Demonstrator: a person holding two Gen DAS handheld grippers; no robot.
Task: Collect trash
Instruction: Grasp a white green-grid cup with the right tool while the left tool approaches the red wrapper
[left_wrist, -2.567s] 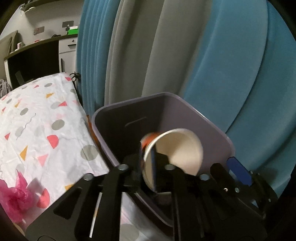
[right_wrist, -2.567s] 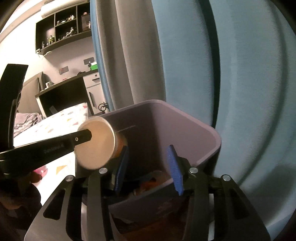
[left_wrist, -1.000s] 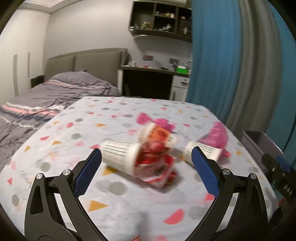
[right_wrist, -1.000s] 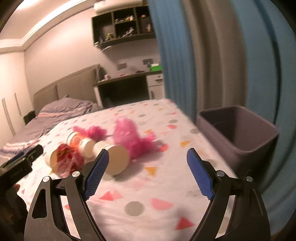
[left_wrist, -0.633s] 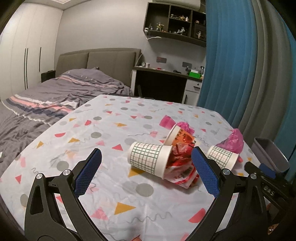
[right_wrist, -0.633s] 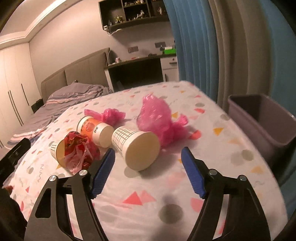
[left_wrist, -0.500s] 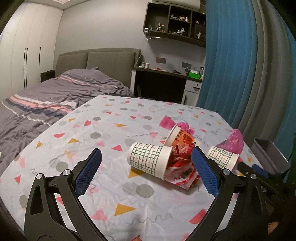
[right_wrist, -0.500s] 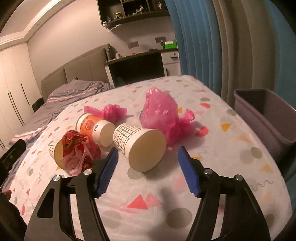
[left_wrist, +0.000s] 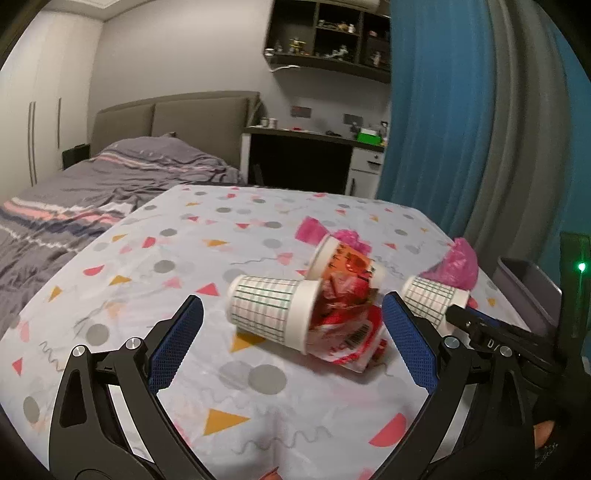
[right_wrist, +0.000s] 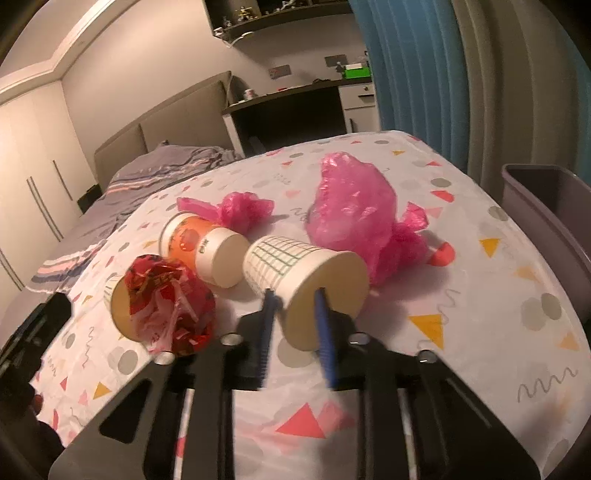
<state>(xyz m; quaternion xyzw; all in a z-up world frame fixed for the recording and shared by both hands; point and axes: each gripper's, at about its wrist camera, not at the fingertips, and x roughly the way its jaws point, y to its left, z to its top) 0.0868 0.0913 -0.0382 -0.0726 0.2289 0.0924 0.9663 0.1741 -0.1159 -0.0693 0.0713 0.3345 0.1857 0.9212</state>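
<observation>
Both right claw (right_wrist: 295, 299) fingers have just closed on the checked cup's (right_wrist: 291, 264) rim.

Left wrist view: looks forward and down between the left gripper's (left_wrist: 291, 336) wide-set fingers, across the patterned tablecloth (left_wrist: 229, 384) toward the bed (left_wrist: 122, 184) and desk (left_wrist: 306, 155).
Right wrist view: sits lower and nearer the litter, just behind the right gripper (right_wrist: 295, 297), facing the same end of the room.
Shared: both take in the grid cup (left_wrist: 430, 301) (right_wrist: 295, 266), the orange cup (left_wrist: 343, 260) (right_wrist: 199, 247), the bin (left_wrist: 528, 291) (right_wrist: 554, 206) (at the right edge each time) and the blue curtain (left_wrist: 424, 122) (right_wrist: 406, 74).
</observation>
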